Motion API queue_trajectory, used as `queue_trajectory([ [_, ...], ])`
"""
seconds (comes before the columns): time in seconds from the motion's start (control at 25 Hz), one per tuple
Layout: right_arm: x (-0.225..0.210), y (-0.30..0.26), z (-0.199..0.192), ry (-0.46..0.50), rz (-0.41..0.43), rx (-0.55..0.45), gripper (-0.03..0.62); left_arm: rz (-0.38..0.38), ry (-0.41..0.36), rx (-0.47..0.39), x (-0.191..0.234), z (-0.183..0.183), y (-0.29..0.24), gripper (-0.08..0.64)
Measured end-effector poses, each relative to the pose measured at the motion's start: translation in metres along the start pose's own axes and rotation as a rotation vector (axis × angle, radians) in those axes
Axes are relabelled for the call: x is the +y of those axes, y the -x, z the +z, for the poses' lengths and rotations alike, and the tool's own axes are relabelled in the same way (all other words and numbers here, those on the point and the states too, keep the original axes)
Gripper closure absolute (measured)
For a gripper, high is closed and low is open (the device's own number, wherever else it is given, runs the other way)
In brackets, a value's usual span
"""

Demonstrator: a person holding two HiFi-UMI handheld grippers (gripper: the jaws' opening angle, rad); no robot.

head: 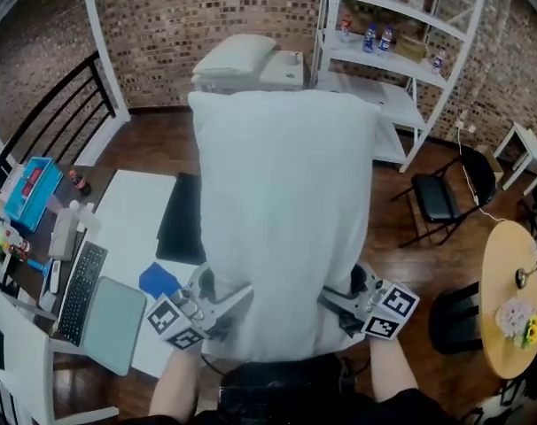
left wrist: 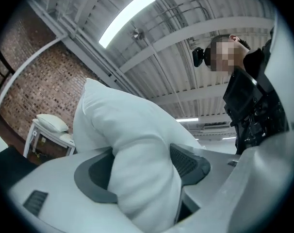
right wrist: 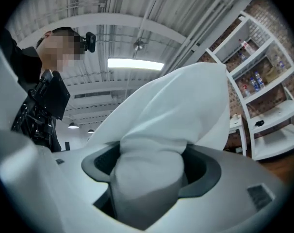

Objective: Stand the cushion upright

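Seen from the head view, the white cushion [head: 282, 220] is held up in front of the person, near a white surface [head: 136, 220] that carries a keyboard [head: 81, 292]. The left gripper [head: 217, 306] and right gripper [head: 339, 306] hold its near corners. Only the gripper views show the grip itself. In the left one the jaws are clamped on a bunched fold of fabric, and the right one shows the same. In both, the cushion rises against ceiling lights. The shelf unit [head: 401, 60] appears in the right gripper view and the head view, not in the left.
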State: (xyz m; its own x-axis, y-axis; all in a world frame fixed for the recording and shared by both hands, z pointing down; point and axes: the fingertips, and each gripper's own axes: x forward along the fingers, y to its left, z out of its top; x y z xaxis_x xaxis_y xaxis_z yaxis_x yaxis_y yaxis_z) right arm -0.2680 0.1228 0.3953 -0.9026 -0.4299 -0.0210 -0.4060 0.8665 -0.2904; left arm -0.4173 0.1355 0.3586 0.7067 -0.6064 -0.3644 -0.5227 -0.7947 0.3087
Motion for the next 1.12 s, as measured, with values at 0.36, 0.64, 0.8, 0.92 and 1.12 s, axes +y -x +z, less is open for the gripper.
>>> queue_trajectory([
  [0.36, -0.127, 0.069, 0.027, 0.002, -0.071, -0.076, 0.233, -0.088, -0.013, 0.052, 0.022, -0.059, -0.141, 0.242],
  [0.64, -0.303, 0.162, 0.090, 0.030, -0.088, -0.089, 0.233, -0.124, -0.006, 0.031, 0.037, -0.125, -0.337, 0.242],
  [0.8, -0.385, 0.208, 0.126, 0.045, -0.096, -0.078, 0.233, -0.131, 0.004, 0.018, 0.041, -0.154, -0.431, 0.242],
  [0.92, -0.430, 0.226, 0.147, 0.062, -0.112, -0.079, 0.233, -0.143, 0.023, 0.022, 0.050, -0.168, -0.480, 0.244],
  [1.12, -0.498, 0.231, 0.156, 0.037, -0.150, -0.094, 0.232, -0.146, 0.043, 0.049, 0.084, -0.187, -0.538, 0.244],
])
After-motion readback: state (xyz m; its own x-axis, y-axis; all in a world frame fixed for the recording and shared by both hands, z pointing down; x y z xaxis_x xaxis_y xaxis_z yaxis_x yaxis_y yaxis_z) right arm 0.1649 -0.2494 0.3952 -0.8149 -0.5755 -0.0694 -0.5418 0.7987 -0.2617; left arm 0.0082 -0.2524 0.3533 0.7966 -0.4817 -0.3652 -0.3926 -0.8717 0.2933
